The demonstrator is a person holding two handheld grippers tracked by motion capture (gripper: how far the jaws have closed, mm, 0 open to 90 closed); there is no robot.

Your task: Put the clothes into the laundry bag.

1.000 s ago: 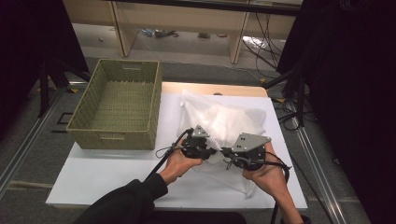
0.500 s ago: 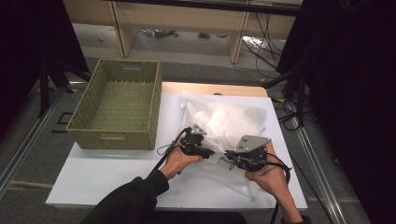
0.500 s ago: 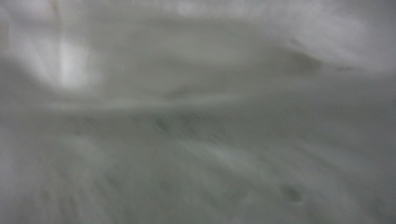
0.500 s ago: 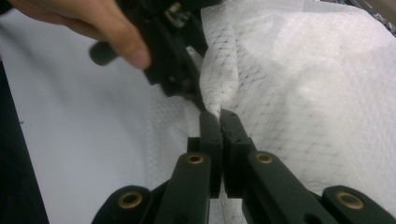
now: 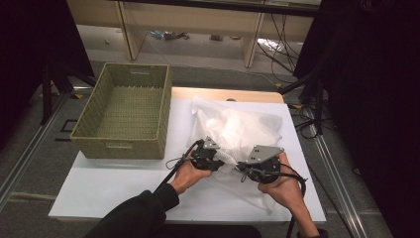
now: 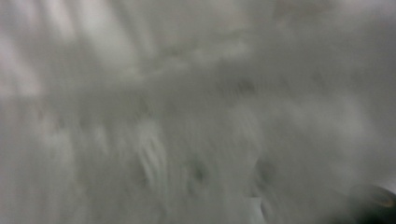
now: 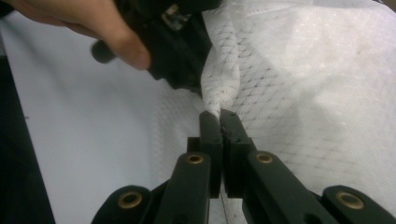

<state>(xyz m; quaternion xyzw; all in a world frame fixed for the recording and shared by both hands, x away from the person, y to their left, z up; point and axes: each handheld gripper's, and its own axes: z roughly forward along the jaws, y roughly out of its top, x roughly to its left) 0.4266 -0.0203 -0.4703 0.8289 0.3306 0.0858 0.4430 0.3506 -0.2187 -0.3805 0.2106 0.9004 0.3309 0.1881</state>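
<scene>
a green woven basket [image 5: 121, 111] sits at the table's left. beside it lies a white mesh bag [image 5: 242, 130]. the left gripper [image 5: 207, 157] presses into the bag's near edge, its claw state unclear. the right gripper [image 7: 219, 119] is clamped together on a fold of the bag.

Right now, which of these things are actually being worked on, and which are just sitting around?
In use:
- white mesh bag, bunched at the near edge
- right tongs, shut on a fold of the bag
- left tongs, pressed against the bag; grip unclear

Lying about:
- green woven basket, empty, beside the bag
- cables on the floor beyond the table
</scene>
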